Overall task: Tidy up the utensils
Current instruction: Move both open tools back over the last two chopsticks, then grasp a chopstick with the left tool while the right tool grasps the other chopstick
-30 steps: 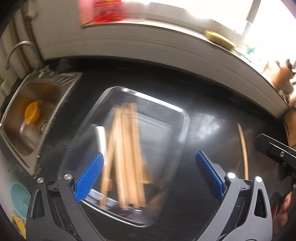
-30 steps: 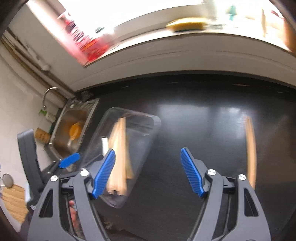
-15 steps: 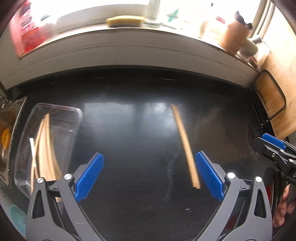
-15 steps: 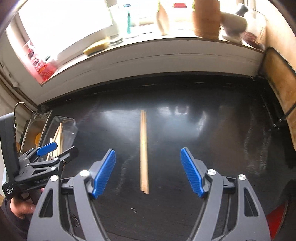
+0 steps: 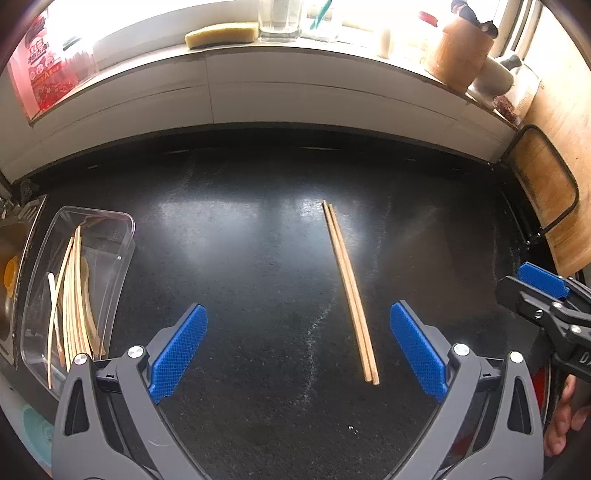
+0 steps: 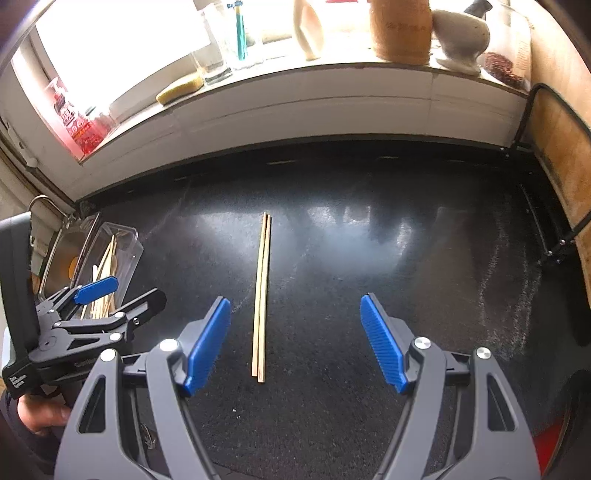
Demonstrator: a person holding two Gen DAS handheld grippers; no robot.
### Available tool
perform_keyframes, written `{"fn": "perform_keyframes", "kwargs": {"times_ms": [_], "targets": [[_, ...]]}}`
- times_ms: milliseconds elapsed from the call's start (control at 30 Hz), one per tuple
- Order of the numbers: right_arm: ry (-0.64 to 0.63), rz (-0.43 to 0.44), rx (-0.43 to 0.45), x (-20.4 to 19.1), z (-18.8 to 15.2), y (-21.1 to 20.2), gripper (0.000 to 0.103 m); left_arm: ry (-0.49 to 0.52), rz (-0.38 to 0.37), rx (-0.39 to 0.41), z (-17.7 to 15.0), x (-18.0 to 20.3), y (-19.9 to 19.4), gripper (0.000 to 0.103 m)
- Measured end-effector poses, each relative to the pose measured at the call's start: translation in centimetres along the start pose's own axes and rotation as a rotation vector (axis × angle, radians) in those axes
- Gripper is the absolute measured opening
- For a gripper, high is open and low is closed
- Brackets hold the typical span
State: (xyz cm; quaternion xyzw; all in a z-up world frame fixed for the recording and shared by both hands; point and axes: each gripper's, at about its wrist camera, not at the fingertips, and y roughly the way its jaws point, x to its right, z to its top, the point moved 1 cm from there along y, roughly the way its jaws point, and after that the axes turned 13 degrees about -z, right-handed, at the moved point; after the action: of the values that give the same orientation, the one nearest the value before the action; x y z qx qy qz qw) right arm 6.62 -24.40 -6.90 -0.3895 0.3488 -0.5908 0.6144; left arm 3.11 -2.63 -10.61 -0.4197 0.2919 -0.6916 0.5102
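A pair of wooden chopsticks lies side by side on the black counter, running away from me. My left gripper is open above the counter, with the pair just inside its right finger. My right gripper is also open and empty, and the pair lies just inside its left finger. At the far left stands a clear plastic tray that holds several more chopsticks. Each gripper shows at the edge of the other's view.
A steel sink with a yellow object in it adjoins the tray on the left. A wooden board in a black wire rack stands at the right end. The sill behind carries a sponge, glasses, a wooden jar and a red packet.
Both grippers have swept right, away from the tray and sink, to above the loose chopstick pair. In the last half second they barely moved. Both stayed open.
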Motion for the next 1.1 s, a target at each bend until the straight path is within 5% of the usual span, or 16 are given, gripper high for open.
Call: {"fn": "perform_keyframes", "kwargs": {"times_ms": [600, 1100], "targets": [[-0.149, -0.071, -0.068, -5.6, -0.4, 14.2, 0.071, 0.003, -0.010, -0.034, -1.0, -5.3, 7.3, 0.097], [-0.186, -0.133, -0.020, -6.2, -0.9, 16.8, 0.072, -0.043, -0.033, -0.034, -0.1, -7.1, 8.8, 0.097]]}}
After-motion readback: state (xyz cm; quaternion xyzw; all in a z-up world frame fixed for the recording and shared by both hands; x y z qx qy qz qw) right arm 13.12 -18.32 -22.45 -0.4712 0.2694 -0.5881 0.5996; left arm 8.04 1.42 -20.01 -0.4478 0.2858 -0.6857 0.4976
